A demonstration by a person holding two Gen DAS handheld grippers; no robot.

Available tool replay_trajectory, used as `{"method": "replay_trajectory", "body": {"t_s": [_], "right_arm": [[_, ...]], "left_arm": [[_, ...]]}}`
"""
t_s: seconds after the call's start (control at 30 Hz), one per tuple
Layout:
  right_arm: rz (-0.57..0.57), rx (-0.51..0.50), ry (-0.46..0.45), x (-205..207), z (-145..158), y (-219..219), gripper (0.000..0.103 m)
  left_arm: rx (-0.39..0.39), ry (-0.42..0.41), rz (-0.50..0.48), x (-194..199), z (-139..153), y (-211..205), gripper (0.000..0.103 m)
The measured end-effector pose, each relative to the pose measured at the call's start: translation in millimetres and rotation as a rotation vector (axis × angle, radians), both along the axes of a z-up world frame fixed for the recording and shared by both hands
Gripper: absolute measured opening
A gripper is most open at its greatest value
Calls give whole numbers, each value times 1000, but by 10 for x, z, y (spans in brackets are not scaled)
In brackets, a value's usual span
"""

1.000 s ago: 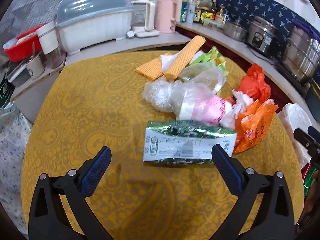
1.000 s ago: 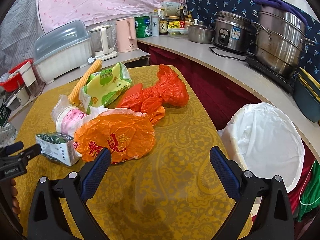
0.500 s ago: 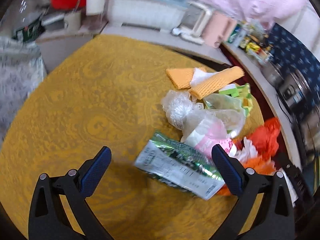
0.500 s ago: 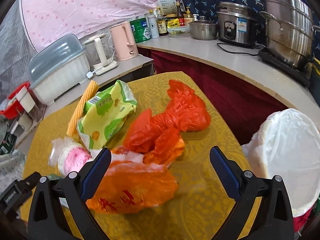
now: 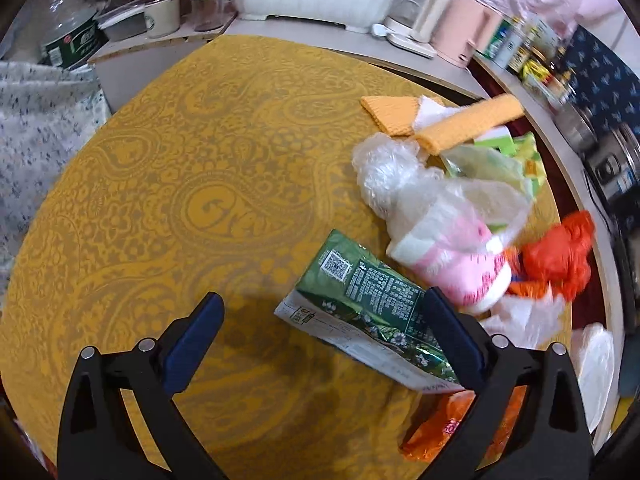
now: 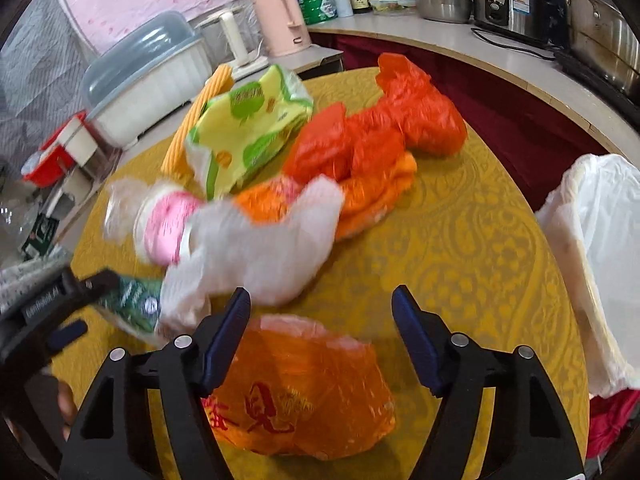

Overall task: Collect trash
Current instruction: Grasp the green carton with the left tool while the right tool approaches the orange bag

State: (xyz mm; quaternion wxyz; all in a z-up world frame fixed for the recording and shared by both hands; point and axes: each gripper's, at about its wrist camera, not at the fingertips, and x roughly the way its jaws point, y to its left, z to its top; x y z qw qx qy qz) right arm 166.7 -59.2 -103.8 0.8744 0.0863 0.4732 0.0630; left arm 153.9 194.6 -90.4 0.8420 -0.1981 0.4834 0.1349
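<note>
Trash lies heaped on a yellow patterned table (image 5: pixel 200 208). My left gripper (image 5: pixel 320 328) is open just above a green and white packet (image 5: pixel 368 300), which lies between its fingers. My right gripper (image 6: pixel 320 324) is open, its jaws either side of an orange plastic bag (image 6: pixel 308 396). Beyond it lie a white bag (image 6: pixel 260 248), a pink and white wrapper (image 6: pixel 164 228), a red-orange bag (image 6: pixel 384 132) and a yellow-green packet (image 6: pixel 248 124). The left gripper's body shows at the left of the right wrist view (image 6: pixel 44 308).
A bin lined with a white bag (image 6: pixel 604 256) stands off the table's right edge. Counters behind hold a dish rack (image 6: pixel 148 84), pink kettle (image 6: pixel 284 20), bottles and metal pots (image 6: pixel 516 0). Orange foam sheets (image 5: pixel 468 124) lie at the far side.
My left gripper has swung left and lowered over the green packet. My right gripper has moved forward and down over the orange bag, and its jaws have narrowed.
</note>
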Motion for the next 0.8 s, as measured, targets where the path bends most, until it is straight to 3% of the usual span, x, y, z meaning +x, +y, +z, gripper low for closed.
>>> {"method": "replay_trajectory", "body": {"t_s": [0.27, 0.5, 0.57, 0.7, 0.8], "right_arm": [[28, -17, 32, -537, -58, -19, 70], [10, -14, 46, -707, -87, -100, 70], [-1, -18, 39, -750, -76, -139, 70], [-24, -19, 26, -751, -34, -220, 70], [-40, -14, 20, -719, -9, -275, 70]], "left_arm": [[37, 9, -94, -315, -15, -83, 96], [80, 62, -132, -527, -175, -153, 94], [69, 74, -128, -583, -198, -123, 94], [-32, 7, -84, -691, -14, 10, 95], [-65, -28, -55, -617, 122, 35, 95]]}}
